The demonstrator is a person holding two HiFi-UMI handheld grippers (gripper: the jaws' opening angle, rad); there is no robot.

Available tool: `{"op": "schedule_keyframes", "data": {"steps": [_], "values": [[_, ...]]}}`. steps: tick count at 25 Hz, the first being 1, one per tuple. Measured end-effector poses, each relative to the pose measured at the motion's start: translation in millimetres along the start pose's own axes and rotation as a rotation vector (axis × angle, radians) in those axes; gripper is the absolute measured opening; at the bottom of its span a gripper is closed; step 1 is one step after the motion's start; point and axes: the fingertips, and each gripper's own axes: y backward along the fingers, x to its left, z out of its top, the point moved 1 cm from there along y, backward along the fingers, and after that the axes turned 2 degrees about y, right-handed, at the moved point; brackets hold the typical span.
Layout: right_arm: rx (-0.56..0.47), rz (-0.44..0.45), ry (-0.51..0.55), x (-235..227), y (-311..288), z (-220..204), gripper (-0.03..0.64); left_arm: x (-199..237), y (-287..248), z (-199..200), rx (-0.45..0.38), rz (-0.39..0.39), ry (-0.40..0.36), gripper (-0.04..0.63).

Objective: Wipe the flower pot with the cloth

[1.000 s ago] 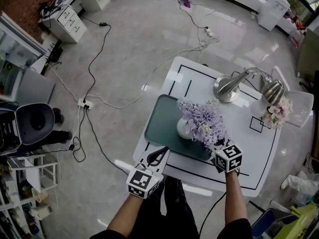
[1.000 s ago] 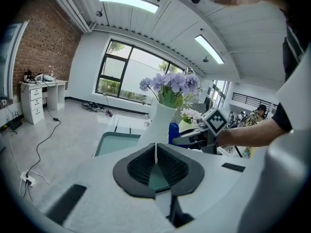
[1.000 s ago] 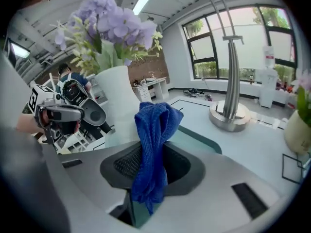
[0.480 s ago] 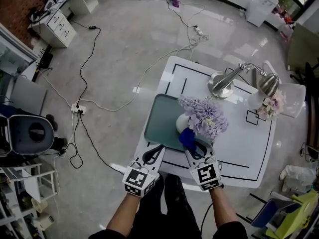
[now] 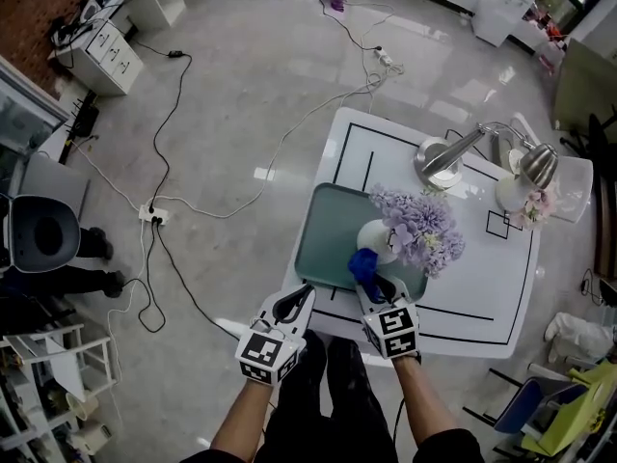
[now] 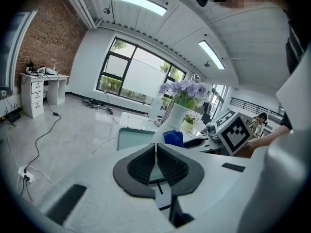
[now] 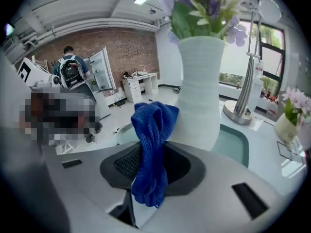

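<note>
Head view: right hand-held gripper (image 5: 373,283) clamps cloth (image 5: 362,261) beside flower pot (image 5: 372,237); left hand-held gripper (image 5: 305,292) closed.

Both forearms (image 5: 424,418) reach forward side by side. The left tool (image 5: 292,304) has its jaws pressed together on nothing. The right tool (image 5: 378,289), slightly further ahead, is clamped on a blue cloth (image 5: 362,263).

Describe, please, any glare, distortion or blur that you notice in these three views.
Head view: sharp throughout, with bright glare patches on the glossy floor. Left gripper view: strong fisheye bending, dark corners, and the windows washed pale. Right gripper view: the same fisheye bending; the blue cloth is crisp, the flower pot looms large.
</note>
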Motion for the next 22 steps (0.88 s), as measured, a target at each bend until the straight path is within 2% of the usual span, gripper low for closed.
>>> {"op": "schedule_keyframes", "data": {"steps": [4,6,8,11,15,20,22], "values": [[-0.144,-0.045,-0.010,18,1,42,0.106,9,5,4,-0.007,-0.001,0.005,0.018],[-0.216,-0.104,-0.066,17,1,67,0.106,12,7,8,-0.008,-0.005,0.005,0.018],[-0.245,-0.175,-0.138,11,-2,83,0.106,17,9,11,-0.008,-0.010,0.005,0.018],[-0.222,-0.254,-0.203,-4,-12,77,0.106,26,12,12,-0.006,-0.014,0.006,0.018],[-0.170,-0.304,-0.305,-12,-24,58,0.106,34,15,9,0.003,-0.020,0.004,0.018],[-0.114,-0.295,-0.363,-7,-34,40,0.106,39,17,9,0.012,-0.027,0.003,0.018],[-0.122,-0.270,-0.369,-3,-32,38,0.106,39,17,10,0.014,-0.034,-0.002,0.018]]}}
